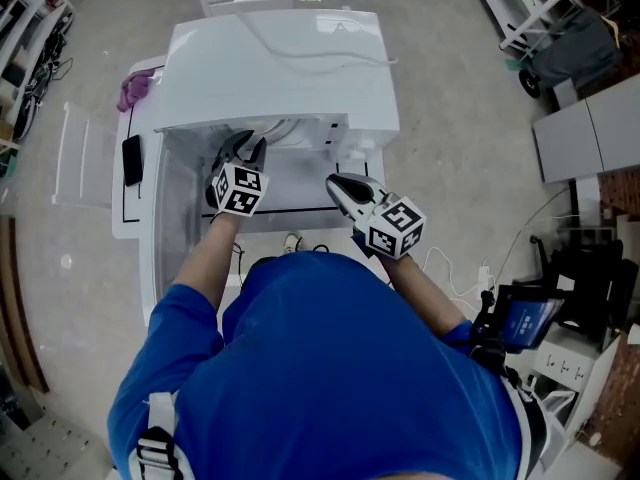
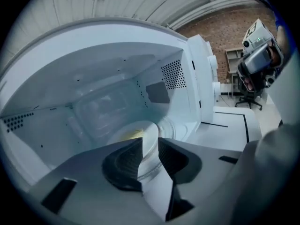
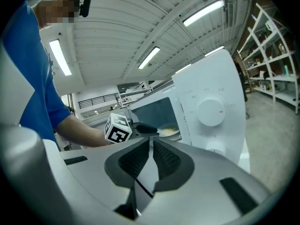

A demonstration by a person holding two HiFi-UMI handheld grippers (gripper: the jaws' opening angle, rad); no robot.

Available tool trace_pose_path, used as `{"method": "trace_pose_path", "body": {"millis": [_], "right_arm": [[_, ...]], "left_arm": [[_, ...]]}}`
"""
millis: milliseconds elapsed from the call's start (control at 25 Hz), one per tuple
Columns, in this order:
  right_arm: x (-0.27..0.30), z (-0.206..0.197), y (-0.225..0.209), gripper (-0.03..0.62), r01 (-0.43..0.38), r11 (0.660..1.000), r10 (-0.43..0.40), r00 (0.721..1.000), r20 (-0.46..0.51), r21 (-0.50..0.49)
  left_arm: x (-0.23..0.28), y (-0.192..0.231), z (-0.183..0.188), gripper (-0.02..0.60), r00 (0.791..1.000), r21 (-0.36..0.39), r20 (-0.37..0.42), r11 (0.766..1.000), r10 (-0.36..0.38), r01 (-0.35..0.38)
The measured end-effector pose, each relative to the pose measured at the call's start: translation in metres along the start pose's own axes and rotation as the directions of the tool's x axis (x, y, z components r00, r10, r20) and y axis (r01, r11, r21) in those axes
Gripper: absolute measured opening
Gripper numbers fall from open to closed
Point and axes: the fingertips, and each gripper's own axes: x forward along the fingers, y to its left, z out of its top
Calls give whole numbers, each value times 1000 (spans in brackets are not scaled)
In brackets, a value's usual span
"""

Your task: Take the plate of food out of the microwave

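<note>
The white microwave (image 1: 280, 68) stands with its door open. Inside, a white plate (image 2: 138, 135) with yellow food rests on the turntable; the right gripper view shows the plate (image 3: 168, 131) through the opening too. My left gripper (image 1: 250, 148) reaches into the cavity's mouth. Its jaws (image 2: 150, 144) stand apart, open, with the plate's near rim just beyond the tips and nothing pressed between the pads. My right gripper (image 1: 336, 182) hangs outside, in front of the control panel, and its jaws (image 3: 151, 143) are shut on nothing. The microwave's top hides the plate in the head view.
The control panel with its two dials (image 3: 211, 111) is to the right of the opening. The open door (image 1: 150, 228) swings out on the left. A purple cloth (image 1: 135, 90) and a black device (image 1: 132, 160) lie on the white table, left of the microwave.
</note>
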Motion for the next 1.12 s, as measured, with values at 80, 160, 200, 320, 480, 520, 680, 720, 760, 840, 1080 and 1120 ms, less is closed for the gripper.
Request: {"method": "trace_pose_path", "body": {"millis": [80, 160, 200, 320, 480, 520, 680, 720, 760, 840, 1080, 1120], "right_arm": [[1, 0, -3, 28, 10, 1000, -10, 1000, 4, 4], [2, 0, -5, 28, 21, 1000, -21, 1000, 9, 8], [2, 0, -7, 28, 26, 1000, -27, 1000, 11, 11], [-1, 0, -10, 28, 39, 999, -39, 999, 15, 17], [-3, 1, -12, 28, 45, 999, -46, 999, 18, 17], [-5, 2, -13, 28, 47, 999, -47, 999, 19, 18], [-6, 4, -15, 28, 53, 998, -53, 998, 22, 17], [-6, 5, -15, 28, 54, 998, -54, 998, 23, 17], [-6, 6, -15, 28, 54, 998, -54, 998, 24, 16], [-7, 7, -16, 28, 53, 998, -54, 998, 24, 15], [-6, 7, -18, 27, 48, 999, -49, 998, 26, 18], [-6, 7, -19, 28, 48, 999, -49, 998, 27, 18]], "left_arm": [[9, -1, -2, 101, 1000, 72, -26, 997, -17, 19], [16, -4, -4, 104, 998, 140, -54, 989, -34, 41], [19, -5, -4, 104, 997, 169, -66, 984, -41, 51], [25, -10, -6, 104, 994, 229, -95, 970, -55, 76], [33, -10, -9, 104, 990, 269, -128, 959, -60, 93], [35, -9, -9, 104, 989, 282, -135, 955, -60, 96], [40, -8, -10, 104, 985, 358, -159, 926, -62, 116], [40, -8, -10, 104, 985, 379, -162, 918, -60, 118], [41, -7, -10, 104, 985, 397, -162, 910, -57, 118], [41, -9, -8, 103, 985, 421, -162, 899, -56, 120], [42, -14, -11, 51, 982, 440, -174, 886, -75, 145], [41, -14, -12, 44, 982, 436, -173, 888, -75, 145]]}}
